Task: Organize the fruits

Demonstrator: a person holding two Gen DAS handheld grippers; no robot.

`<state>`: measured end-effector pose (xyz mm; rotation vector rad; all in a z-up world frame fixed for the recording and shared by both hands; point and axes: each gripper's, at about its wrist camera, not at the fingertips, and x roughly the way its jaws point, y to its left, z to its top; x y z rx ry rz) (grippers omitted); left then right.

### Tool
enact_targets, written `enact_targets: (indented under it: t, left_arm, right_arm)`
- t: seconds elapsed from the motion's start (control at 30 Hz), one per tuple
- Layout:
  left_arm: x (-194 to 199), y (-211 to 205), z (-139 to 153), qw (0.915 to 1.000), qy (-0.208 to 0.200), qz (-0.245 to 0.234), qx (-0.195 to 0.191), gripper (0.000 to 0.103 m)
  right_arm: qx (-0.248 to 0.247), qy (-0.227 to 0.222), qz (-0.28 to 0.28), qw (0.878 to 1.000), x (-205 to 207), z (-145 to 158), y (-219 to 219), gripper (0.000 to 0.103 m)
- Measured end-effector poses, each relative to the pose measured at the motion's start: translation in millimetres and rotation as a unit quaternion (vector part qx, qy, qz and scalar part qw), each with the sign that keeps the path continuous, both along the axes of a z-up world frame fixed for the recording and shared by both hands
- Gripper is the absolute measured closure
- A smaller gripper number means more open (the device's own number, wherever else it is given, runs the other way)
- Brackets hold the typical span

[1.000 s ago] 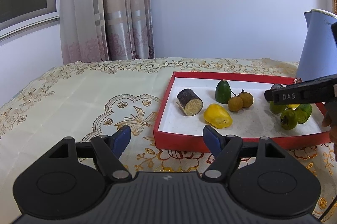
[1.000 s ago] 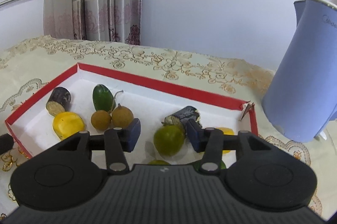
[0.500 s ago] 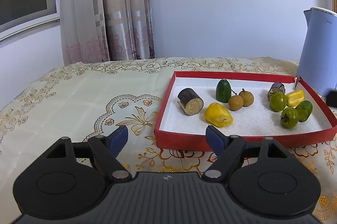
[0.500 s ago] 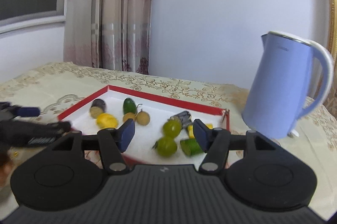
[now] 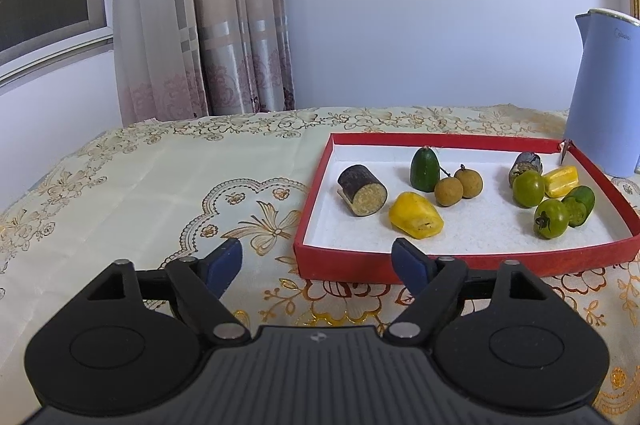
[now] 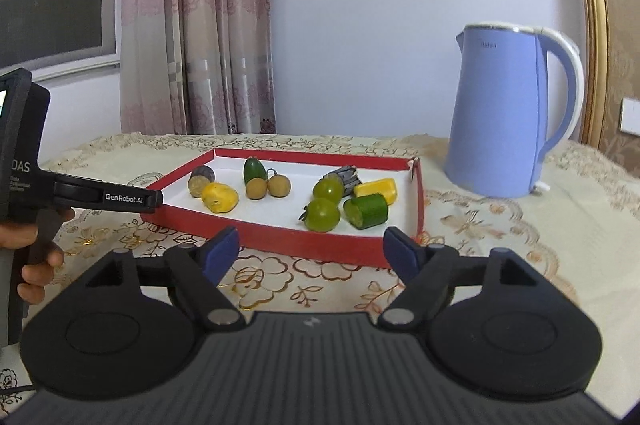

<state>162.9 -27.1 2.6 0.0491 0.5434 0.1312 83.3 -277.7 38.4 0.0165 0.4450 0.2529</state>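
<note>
A red tray (image 5: 460, 263) (image 6: 316, 241) with a white floor holds the fruit in two groups. On its left lie a dark sugarcane piece (image 5: 363, 189), a yellow chunk (image 5: 416, 216), a green piece (image 5: 425, 169) and two brown longans (image 5: 458, 185). On its right lie two round green fruits (image 6: 324, 203), a cut green piece (image 6: 366, 211), a yellow piece (image 6: 376, 189) and a dark piece (image 6: 346, 175). My left gripper (image 5: 318, 261) hovers before the tray's near left corner, jaws opening, nothing between them. My right gripper (image 6: 312, 245) hangs before the near rim, jaws opening and empty.
A light blue kettle (image 6: 512, 113) stands right of the tray. A hand (image 6: 34, 265) holds the left gripper's body (image 6: 80, 197) at the left edge of the right wrist view. A floral tablecloth (image 5: 160, 193) covers the table; curtains and a wall stand behind.
The right gripper has drawn back out of the tray and off the green fruit, its jaws spreading wide. The left gripper's jaws widened a little; it stayed in place.
</note>
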Motion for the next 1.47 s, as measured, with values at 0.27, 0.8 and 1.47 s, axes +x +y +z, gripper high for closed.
enact_targets:
  t: [0.27,0.8,1.47]
  left_arm:
    - [-4.4,-5.8,1.9,0.9998,-0.011,-0.004,0.014,0.006]
    - [-4.3,-3.2,3.4,0.9999,-0.008,-0.007,0.000,0.003]
    - [-8.5,-9.7,6.3,0.9993,-0.025,-0.012,0.023,0.000]
  right_arm:
    - [0.001,0.000,0.006,1.000,-1.0,-5.3,-3.2,0.019]
    - [-0.026,-0.010,0.008,1.000,-5.2,-4.6,3.0,0.005]
    - [-0.061,0.007,0.032,0.998,-7.2,-4.4,14.0,0.000]
